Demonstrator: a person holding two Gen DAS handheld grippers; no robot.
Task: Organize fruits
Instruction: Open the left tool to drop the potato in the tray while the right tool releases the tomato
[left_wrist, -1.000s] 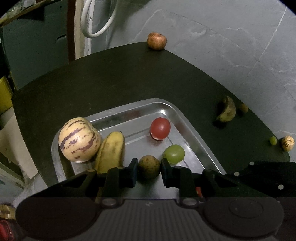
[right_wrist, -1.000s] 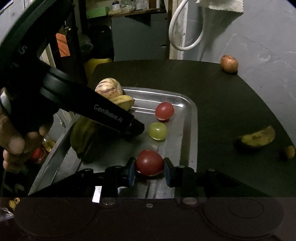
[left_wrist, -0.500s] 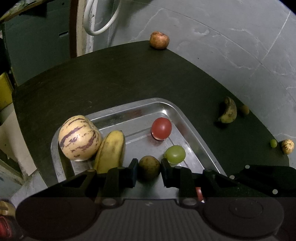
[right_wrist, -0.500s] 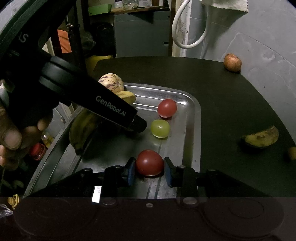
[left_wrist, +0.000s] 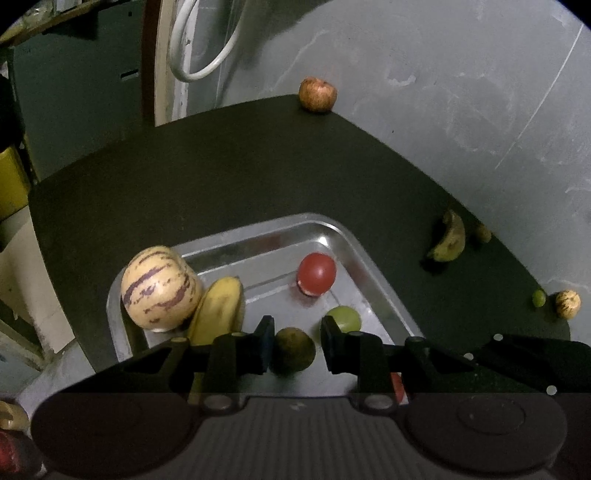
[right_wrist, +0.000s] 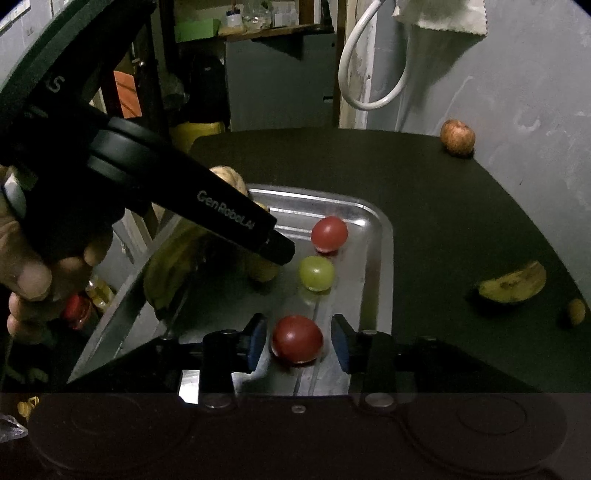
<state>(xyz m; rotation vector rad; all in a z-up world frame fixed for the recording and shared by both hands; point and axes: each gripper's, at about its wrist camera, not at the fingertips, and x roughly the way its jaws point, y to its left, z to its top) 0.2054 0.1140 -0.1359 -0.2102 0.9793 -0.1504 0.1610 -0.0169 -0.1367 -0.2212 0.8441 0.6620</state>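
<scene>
A steel tray (left_wrist: 376, 273) on the dark table holds a striped melon (left_wrist: 160, 288), a banana (left_wrist: 218, 310), a red tomato (left_wrist: 317, 274) and a green grape (left_wrist: 345, 318). My left gripper (left_wrist: 297, 341) is shut on a brown-green fruit (left_wrist: 295, 349) low over the tray. In the right wrist view a second red tomato (right_wrist: 297, 339) lies on the tray (right_wrist: 384, 258) between the pads of my right gripper (right_wrist: 298, 343). Its jaws are opening, with a gap on each side of the tomato. The left gripper's body (right_wrist: 221, 214), held by a hand, crosses that view.
An apple (left_wrist: 317, 94) sits at the table's far edge by the grey wall. A browned banana piece (left_wrist: 448, 240), a walnut-like fruit (left_wrist: 568, 303) and a small green one (left_wrist: 538, 297) lie on the table right of the tray. A white hose (right_wrist: 369, 74) hangs behind.
My right gripper's jaws have spread apart from the red tomato, which stays on the tray. The left gripper has hardly moved; its fruit sits slightly lower between the fingers.
</scene>
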